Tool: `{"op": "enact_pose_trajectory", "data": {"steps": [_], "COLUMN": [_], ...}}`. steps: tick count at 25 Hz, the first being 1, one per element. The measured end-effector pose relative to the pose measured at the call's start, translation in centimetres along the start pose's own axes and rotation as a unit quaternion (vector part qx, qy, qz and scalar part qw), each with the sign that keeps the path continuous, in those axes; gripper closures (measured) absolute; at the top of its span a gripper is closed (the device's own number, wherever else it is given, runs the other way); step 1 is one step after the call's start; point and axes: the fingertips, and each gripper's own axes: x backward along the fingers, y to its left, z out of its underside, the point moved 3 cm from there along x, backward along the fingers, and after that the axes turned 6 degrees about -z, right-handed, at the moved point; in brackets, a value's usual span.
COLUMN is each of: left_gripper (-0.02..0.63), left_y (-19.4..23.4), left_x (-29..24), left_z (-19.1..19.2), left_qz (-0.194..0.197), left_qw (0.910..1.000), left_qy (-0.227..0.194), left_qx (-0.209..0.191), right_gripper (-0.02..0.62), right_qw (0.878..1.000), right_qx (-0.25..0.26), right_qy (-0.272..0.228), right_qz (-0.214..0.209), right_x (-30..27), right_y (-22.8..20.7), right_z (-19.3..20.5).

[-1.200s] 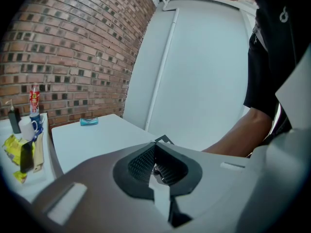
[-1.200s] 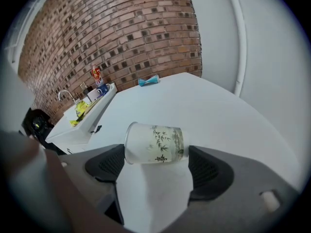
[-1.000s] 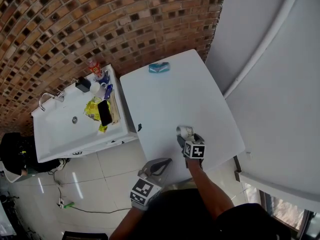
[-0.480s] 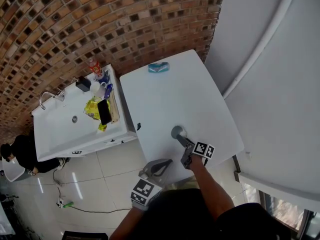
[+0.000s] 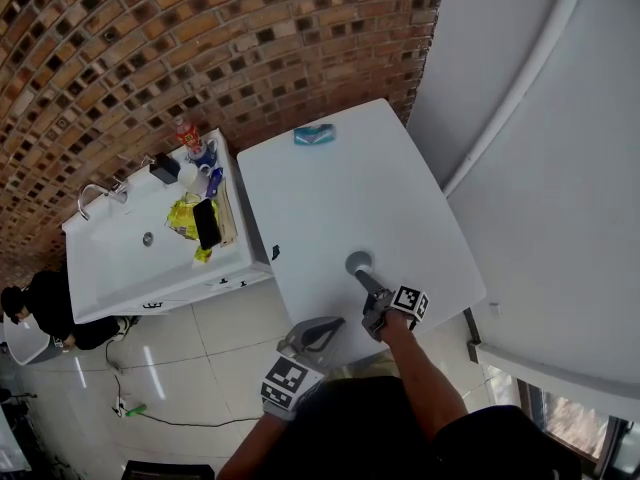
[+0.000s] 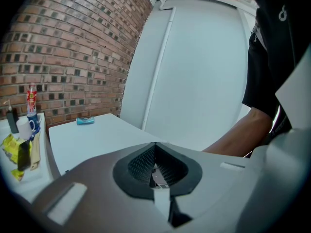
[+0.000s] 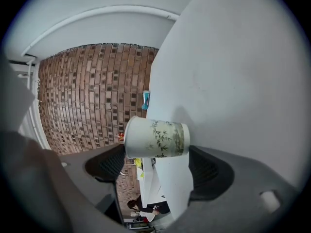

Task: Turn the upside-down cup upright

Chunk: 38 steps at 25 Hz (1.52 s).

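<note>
Brick wall behind, white counter below me. My right tongs are spread and let go, just short of the white leaf-printed paper cup, which stands mouth-up. My left tongs are clenched on nothing, well away from the cup. The turning looks done; next I'd back straight off without nudging it.

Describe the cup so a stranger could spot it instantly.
Find the white table beside the sink counter. At its near edge, by the right gripper, stands a paper cup, white with green leaves, unlike the teal packet at the far end.
</note>
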Motion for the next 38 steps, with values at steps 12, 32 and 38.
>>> {"op": "enact_pose_trajectory", "data": {"steps": [12, 32, 38], "left_gripper": [0.591, 0.591, 0.591], "left_y": [-0.1, -2.3, -2.8], "left_x": [0.2, 3.9, 6.0], "left_z": [0.2, 0.1, 1.9], "left_qz": [0.0, 0.003, 0.002], "left_qw": [1.0, 0.999, 0.9982], "left_qy": [-0.004, -0.041, -0.059], "left_qx": [-0.006, -0.015, 0.002], "right_gripper": [0.195, 0.52, 0.607], "right_qw": [1.0, 0.983, 0.965], "right_qx": [-0.01, 0.18, 0.259], "right_qy": [-0.009, 0.017, 0.029], "right_qz": [0.021, 0.042, 0.026], "right_x": [1.6, 7.1, 9.4], "right_y": [-1.1, 5.3, 9.1], "right_z": [0.4, 3.3, 5.8]}}
